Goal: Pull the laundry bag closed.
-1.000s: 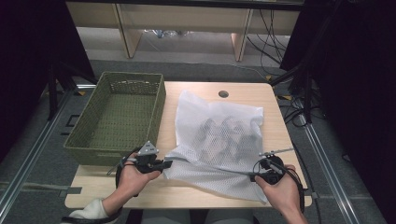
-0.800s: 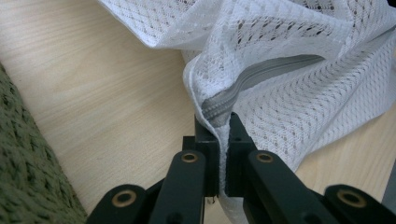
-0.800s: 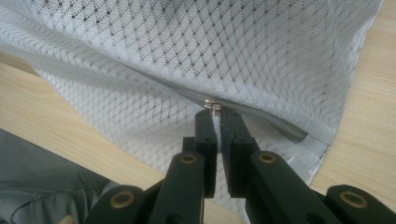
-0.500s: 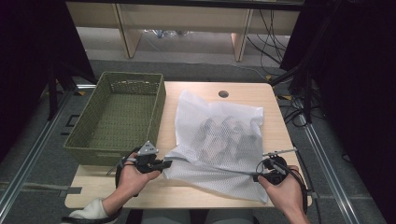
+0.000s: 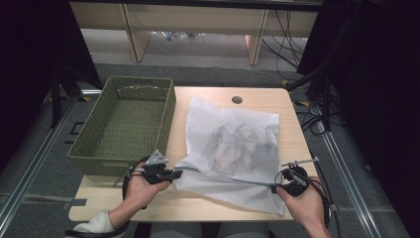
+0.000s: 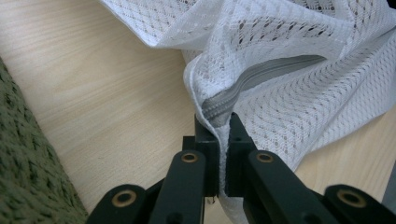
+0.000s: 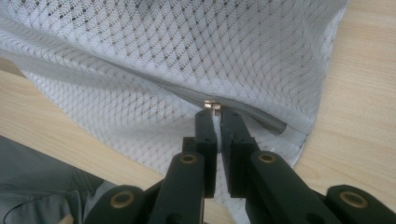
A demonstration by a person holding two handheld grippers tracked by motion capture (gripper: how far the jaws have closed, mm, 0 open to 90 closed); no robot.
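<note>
A white mesh laundry bag lies on the wooden table, spread from the middle of the tabletop toward the near edge. Through its netting, dark and pale things show as a loose heap in the middle of the bag; what they are cannot be told. A grey zipper runs along the bag's near side, pulled taut between the two tools.

The left gripper is clamped on the zipper's end at the bag's left corner; in the left gripper view its jaws pinch the grey tape and white mesh together. The right gripper holds the other end: in the right gripper view its jaws are nearly together around the small metal zipper pull. The zipper there looks closed to the right of the pull.

Just left of the bag stands a green woven basket, its bottom bare, its right wall near the bag's edge.
</note>
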